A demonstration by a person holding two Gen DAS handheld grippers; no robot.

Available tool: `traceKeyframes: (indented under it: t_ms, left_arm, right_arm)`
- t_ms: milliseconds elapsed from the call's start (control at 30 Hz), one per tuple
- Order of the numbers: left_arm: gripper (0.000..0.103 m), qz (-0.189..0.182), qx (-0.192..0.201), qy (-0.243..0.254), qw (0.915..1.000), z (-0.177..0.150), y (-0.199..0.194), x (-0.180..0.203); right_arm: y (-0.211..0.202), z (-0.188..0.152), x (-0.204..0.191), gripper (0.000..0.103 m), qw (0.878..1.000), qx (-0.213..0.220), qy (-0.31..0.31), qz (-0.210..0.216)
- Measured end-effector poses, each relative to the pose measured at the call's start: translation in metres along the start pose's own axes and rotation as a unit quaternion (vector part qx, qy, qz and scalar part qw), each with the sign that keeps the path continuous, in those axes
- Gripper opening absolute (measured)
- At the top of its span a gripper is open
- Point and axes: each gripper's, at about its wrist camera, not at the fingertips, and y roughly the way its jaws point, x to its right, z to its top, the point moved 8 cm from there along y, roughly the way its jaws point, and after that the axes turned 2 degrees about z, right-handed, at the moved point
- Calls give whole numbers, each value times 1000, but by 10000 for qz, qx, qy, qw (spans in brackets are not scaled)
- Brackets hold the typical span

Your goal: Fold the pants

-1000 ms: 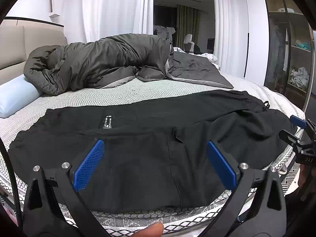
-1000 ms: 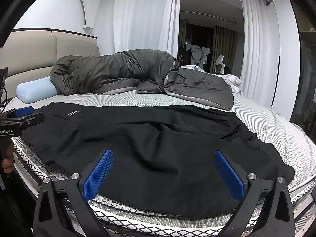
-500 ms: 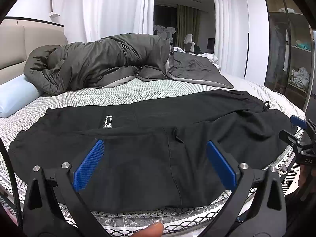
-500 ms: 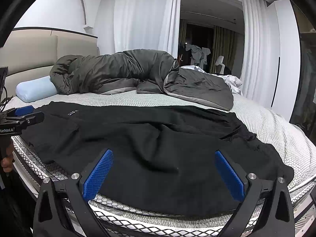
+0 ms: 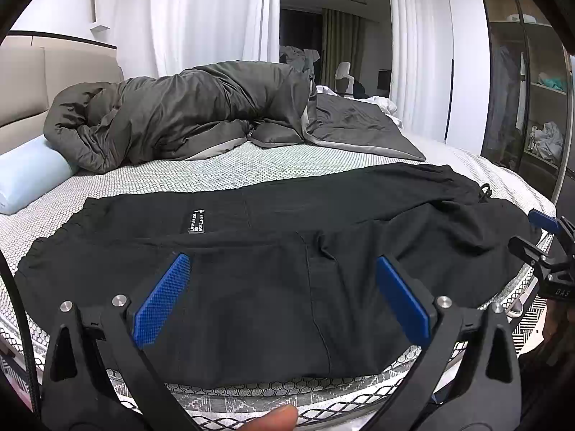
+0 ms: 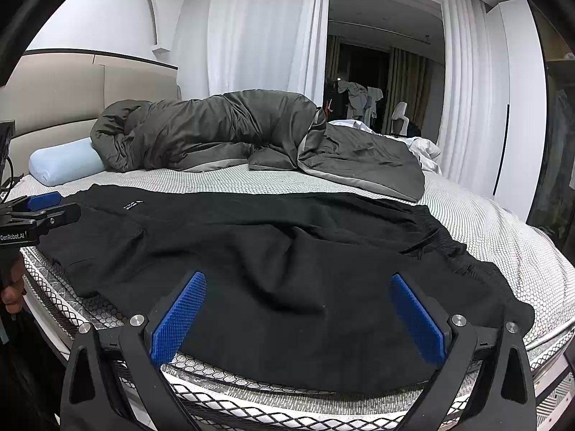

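Black pants [image 5: 287,251] [image 6: 287,269] lie spread lengthwise along the near edge of the bed, leg ends to the left, waistband with a drawstring [image 5: 485,191] to the right. A small label [image 5: 195,221] shows on the far leg. My left gripper [image 5: 282,283] hovers open over the left half, nothing between its blue pads. Over the waist half my right gripper [image 6: 298,303] is also open and empty. Each gripper shows at the edge of the other's view: the right one [image 5: 542,237], the left one [image 6: 39,212].
A bunched dark grey duvet [image 5: 187,111] [image 6: 230,129] and a light blue pillow [image 5: 28,176] lie on the far side of the mattress [image 5: 215,176]. White curtains hang behind. A glass-fronted wardrobe [image 5: 532,82] stands at the right. A fingertip [image 5: 273,422] shows at the bottom.
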Motion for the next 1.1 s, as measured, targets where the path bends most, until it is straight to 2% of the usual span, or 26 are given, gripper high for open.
traceKeyframes:
  t_ms: [367, 433, 533, 700, 833, 933, 1100]
  left_arm:
    - [103, 39, -12, -41, 10000, 0, 1, -5]
    - [103, -55, -107, -126, 9998, 1, 1, -9]
    - [103, -263, -242, -258, 9990, 3, 3, -12]
    - [103, -216, -382, -463, 9980, 9, 6, -31]
    - [103, -237, -506, -785, 9953, 16, 5, -58]
    - [103, -8, -462, -823, 9955, 26, 3, -86]
    - [103, 492, -509, -857, 9938, 44, 4, -140]
  right_arm:
    - [1, -1, 0, 103, 10000, -28, -8, -18]
    - [1, 0, 0, 103, 10000, -58, -18, 7]
    - [-1, 9, 1, 103, 9999, -37, 42, 149]
    - [1, 25, 16, 103, 9995, -140, 258, 65]
    - [5, 47, 27, 103, 9994, 6, 334, 21]
    - [16, 65, 30, 103, 9997, 12, 241, 14]
    - [50, 79, 28, 103, 9992, -272, 245, 184]
